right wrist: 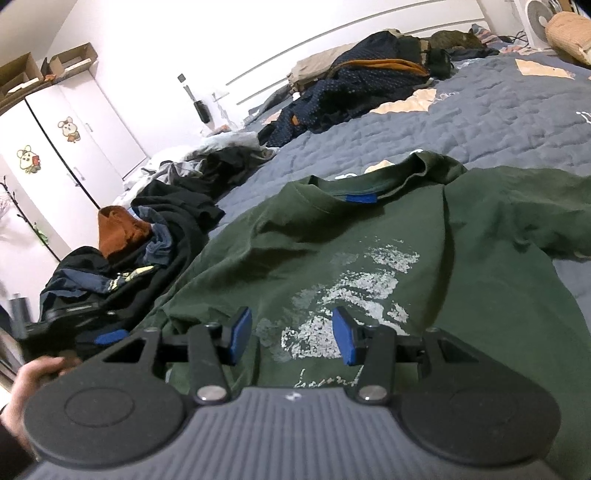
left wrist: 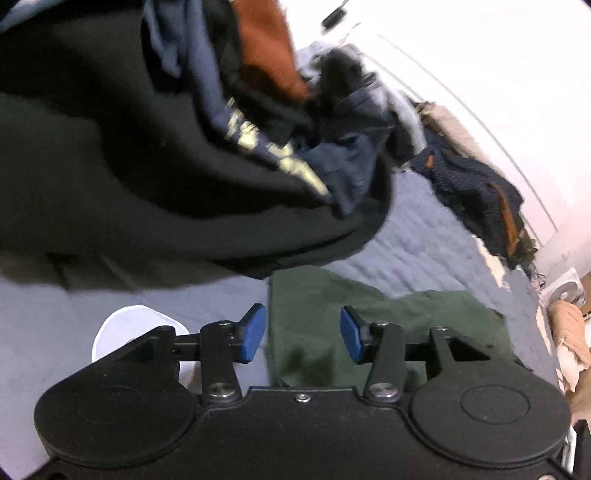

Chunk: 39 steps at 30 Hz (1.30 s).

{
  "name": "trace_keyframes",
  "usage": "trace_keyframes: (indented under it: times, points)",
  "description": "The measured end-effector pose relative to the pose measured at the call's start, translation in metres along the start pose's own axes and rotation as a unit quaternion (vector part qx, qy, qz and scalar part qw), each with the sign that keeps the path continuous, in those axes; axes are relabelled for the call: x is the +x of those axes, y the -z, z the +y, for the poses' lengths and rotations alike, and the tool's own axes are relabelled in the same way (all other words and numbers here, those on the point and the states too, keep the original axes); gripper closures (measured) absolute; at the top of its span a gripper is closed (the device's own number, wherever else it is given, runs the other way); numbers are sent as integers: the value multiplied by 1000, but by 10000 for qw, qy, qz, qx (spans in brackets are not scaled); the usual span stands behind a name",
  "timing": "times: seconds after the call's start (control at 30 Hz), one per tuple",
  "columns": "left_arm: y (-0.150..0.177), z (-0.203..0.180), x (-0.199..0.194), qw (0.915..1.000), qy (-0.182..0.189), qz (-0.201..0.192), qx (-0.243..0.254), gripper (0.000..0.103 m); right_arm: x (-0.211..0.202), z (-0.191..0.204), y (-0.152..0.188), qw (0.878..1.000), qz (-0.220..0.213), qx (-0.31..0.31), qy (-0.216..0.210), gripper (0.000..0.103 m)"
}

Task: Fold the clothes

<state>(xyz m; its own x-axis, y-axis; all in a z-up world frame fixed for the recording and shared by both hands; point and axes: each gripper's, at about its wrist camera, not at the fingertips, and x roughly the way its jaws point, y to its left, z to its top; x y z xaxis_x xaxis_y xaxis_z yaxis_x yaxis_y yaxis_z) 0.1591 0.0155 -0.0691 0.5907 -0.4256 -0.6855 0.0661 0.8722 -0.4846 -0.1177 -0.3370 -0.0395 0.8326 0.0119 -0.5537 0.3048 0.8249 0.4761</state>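
Note:
A dark green T-shirt (right wrist: 369,236) with a worn white print lies spread front-up on the bed, collar toward the far side. My right gripper (right wrist: 291,338) hovers open over the print near the shirt's lower part, nothing between its blue pads. In the left wrist view my left gripper (left wrist: 303,334) is open too, over the left edge of the green T-shirt (left wrist: 332,317). A heap of dark clothes (left wrist: 147,147) with black, navy and rust pieces rises just beyond it. The left gripper's body (right wrist: 85,325) shows at the right view's left edge, held by a hand (right wrist: 33,373).
The bed has a blue-grey quilt (right wrist: 498,110). A second pile of navy and tan clothes (right wrist: 369,81) lies by the far wall. A white round object (left wrist: 122,325) sits on the quilt under my left gripper. A white wardrobe (right wrist: 66,140) stands at left, a fan (right wrist: 539,18) at far right.

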Motion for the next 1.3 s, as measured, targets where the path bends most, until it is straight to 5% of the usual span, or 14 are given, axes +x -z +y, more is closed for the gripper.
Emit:
trace_keyframes:
  times: [0.37, 0.4, 0.43, 0.5, 0.7, 0.83, 0.93, 1.0, 1.3]
  points:
    - [-13, -24, 65, 9955, -457, 418, 714, 60, 4, 2, 2, 10000, 70, -16, -48, 56]
    - [-13, -28, 69, 9944, -423, 505, 828, 65, 4, 2, 1, 10000, 65, -6, -50, 56]
    - [-13, -33, 71, 9924, -423, 564, 1010, 82, 3, 1, 1, 10000, 60, 4, -52, 56]
    - [-13, -44, 69, 9875, -454, 561, 1399, 89, 3, 0, 0, 10000, 51, 24, -56, 56]
    - [-47, -74, 27, 9683, -716, -646, 2304, 92, 1, -2, -2, 9999, 22, 83, -68, 56]
    - [-68, -99, 13, 9410, -906, -1467, 2913, 92, 0, -4, -4, 9999, 4, 115, -79, 56]
    - [-74, -113, 32, 9287, -1282, -1257, 3245, 87, 1, -5, -4, 9999, 10, 102, -80, 56]
    - [-76, -112, 48, 9341, -1479, -690, 3176, 86, 1, -5, -5, 9999, 12, 99, -69, 56]
    - [-70, -104, 3, 9394, -1367, -1114, 2939, 53, -5, -18, -15, 9994, -122, 324, -52, 56]
